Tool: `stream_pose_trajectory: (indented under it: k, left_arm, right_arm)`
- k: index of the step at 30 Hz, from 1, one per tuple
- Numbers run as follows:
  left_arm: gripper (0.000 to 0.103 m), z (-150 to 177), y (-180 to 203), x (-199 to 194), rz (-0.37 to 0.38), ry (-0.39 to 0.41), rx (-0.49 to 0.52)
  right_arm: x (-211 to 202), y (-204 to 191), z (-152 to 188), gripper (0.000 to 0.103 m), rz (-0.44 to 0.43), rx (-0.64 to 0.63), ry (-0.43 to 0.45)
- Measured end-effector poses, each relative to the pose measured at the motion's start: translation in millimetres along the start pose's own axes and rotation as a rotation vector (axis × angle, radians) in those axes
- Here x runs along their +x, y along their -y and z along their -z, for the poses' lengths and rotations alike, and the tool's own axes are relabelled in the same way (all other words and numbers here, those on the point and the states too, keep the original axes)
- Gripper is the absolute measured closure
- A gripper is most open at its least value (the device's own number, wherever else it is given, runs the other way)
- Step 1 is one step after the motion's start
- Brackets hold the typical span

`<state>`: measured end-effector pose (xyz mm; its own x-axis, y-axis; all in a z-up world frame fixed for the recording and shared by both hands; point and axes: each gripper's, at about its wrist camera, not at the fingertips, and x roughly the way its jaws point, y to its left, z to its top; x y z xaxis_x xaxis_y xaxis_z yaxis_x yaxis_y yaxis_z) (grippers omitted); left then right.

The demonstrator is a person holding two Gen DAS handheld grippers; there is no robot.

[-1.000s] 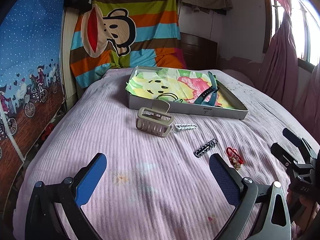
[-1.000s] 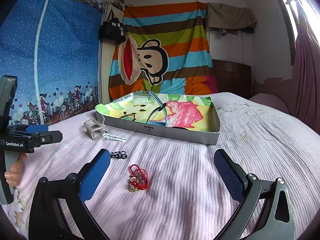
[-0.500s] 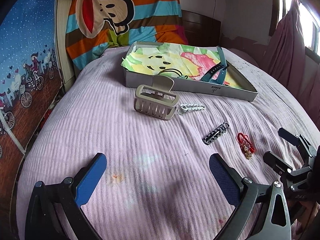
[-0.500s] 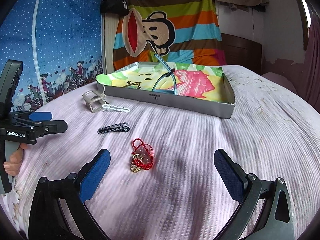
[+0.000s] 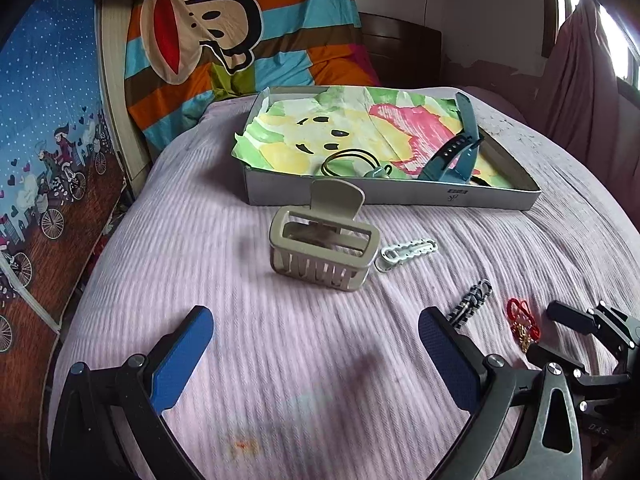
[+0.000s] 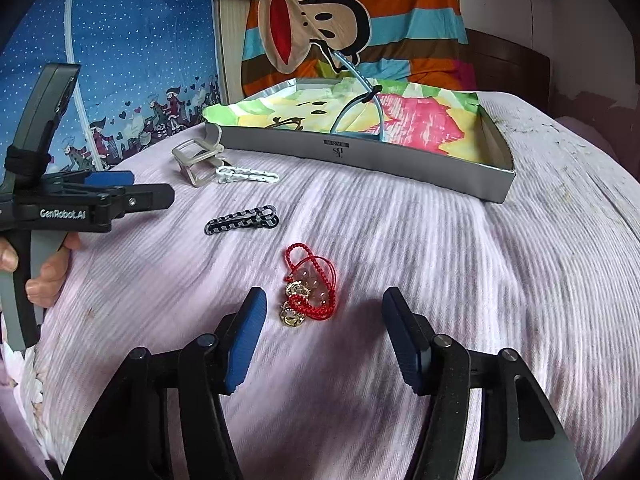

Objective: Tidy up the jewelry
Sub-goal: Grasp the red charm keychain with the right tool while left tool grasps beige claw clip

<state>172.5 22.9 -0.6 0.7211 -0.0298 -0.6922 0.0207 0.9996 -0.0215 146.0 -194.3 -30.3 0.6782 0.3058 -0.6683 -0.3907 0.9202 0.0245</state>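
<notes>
1. Now my right gripper (image 6: 322, 334) hangs partly open, empty, low over the bedspread (image 6: 460, 280), the red bracelet (image 6: 310, 290) at 12 o'clock, just past its fingertips.
2. My left gripper (image 5: 316, 350) is spread wide, empty; the beige claw clip (image 5: 324, 248) lies at 12 o'clock, the tray (image 5: 400, 196) beyond.

Monkey-print striped blanket (image 5: 240, 36) behind pink bedspread (image 5: 280, 340).

Our left gripper (image 5: 312, 354) fills the lower frame of its own view, fingers spread wide. Our right gripper (image 6: 323, 334) sits at bottom centre, fingers parted more narrowly. Our left hand (image 6: 42, 276) grips the handle at left edge.
</notes>
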Motion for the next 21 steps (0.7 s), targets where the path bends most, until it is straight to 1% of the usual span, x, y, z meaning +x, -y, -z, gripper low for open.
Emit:
stream_pose_trajectory:
  k: [1, 2, 4, 7, 9, 10, 11, 12, 13, 16, 21]
  left_arm:
    - [0.0, -1.8, -0.2, 1.7, -0.005, 0.003, -0.003]
    - [0.0, -4.0, -0.2, 3.0, -0.01, 0.007, -0.006]
    - [0.0, -6.5, -2.5, 5.6, -0.014, 0.018, -0.014]
    - [0.0, -9.6, -4.6, 7.3, -0.017, 0.037, -0.021]
    - [0.0, -11.7, -5.4, 8.3, -0.02, 0.051, -0.022]
    - [0.003, -12.7, -5.5, 8.8, -0.019, 0.057, -0.022]
    - [0.004, -13.7, -6.1, 9.7, -0.017, 0.061, -0.023]
    - [0.005, -14.7, -6.4, 10.4, -0.014, 0.065, -0.024]
    - [0.007, -15.5, -7.1, 11.0, -0.011, 0.067, -0.025]
    - [0.012, -18.9, -8.8, 14.0, -0.005, 0.071, -0.031]
    - [0.02, -22.4, -9.6, 18.7, 0.011, 0.07, -0.039]
  right_arm:
    - [1.1, -1.6, 0.1, 0.056, -0.004, -0.005, -0.005]
    - [2.1, -3.0, 0.0, 0.059, -0.006, -0.012, -0.009]
    - [3.6, -5.0, 0.2, 0.069, -0.013, -0.021, -0.017]
    - [4.9, -5.4, 1.1, 0.076, -0.034, -0.016, -0.029]
    - [4.0, -3.5, 2.1, 0.076, -0.051, -0.003, -0.028]
    - [3.5, -2.9, 2.4, 0.078, -0.059, 0.004, -0.026]
    - [3.7, -1.8, 2.6, 0.08, -0.065, 0.011, -0.025]
    - [4.7, -1.0, 2.6, 0.086, -0.07, 0.018, -0.026]
    - [5.7, 0.0, 2.3, 0.087, -0.077, 0.026, -0.027]
    - [9.8, 3.6, 1.2, 0.088, -0.095, 0.052, -0.029]
    - [14.9, 3.9, -3.3, 0.092, -0.11, 0.076, -0.015]
